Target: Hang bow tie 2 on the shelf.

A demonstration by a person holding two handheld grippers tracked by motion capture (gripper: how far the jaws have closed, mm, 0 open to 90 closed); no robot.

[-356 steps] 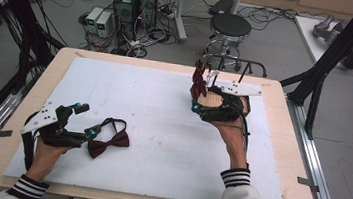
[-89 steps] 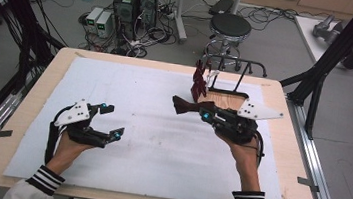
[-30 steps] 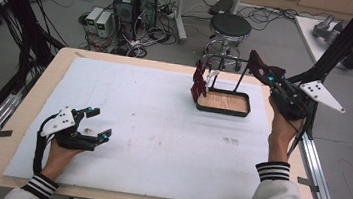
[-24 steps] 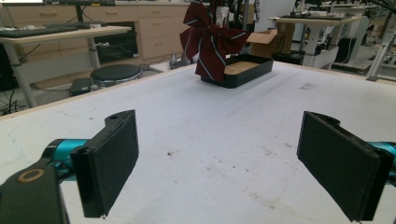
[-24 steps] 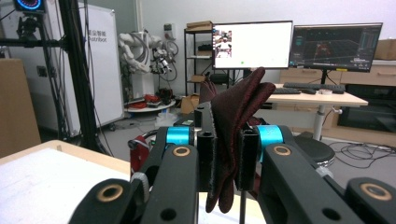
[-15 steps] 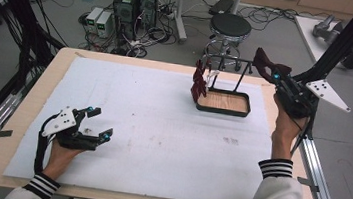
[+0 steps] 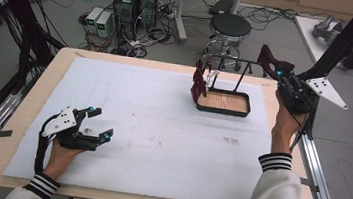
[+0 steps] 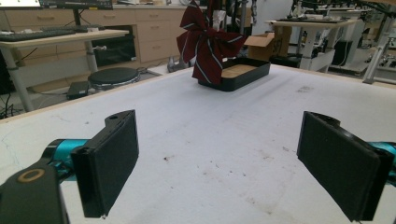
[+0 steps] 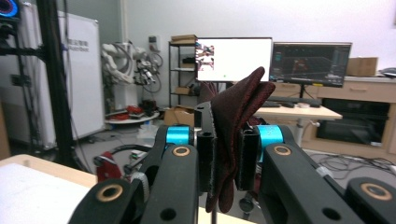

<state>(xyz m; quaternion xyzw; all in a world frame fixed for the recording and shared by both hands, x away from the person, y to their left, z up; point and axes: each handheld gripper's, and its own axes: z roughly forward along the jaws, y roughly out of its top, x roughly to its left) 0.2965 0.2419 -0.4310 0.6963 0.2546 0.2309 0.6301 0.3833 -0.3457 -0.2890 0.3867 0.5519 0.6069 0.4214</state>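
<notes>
The right hand-held gripper is up in the air past the table's far right corner, pinching a dark maroon, textured bow tie that folds between its jaws, while the left hand-held gripper rests spread wide and empty on the white table cover.

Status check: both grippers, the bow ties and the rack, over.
Left gripper open, low over the mat. Right gripper shut on dark red bow tie, raised beside rack rail. Striped bow tie already hanging. Nothing blocking.
</notes>
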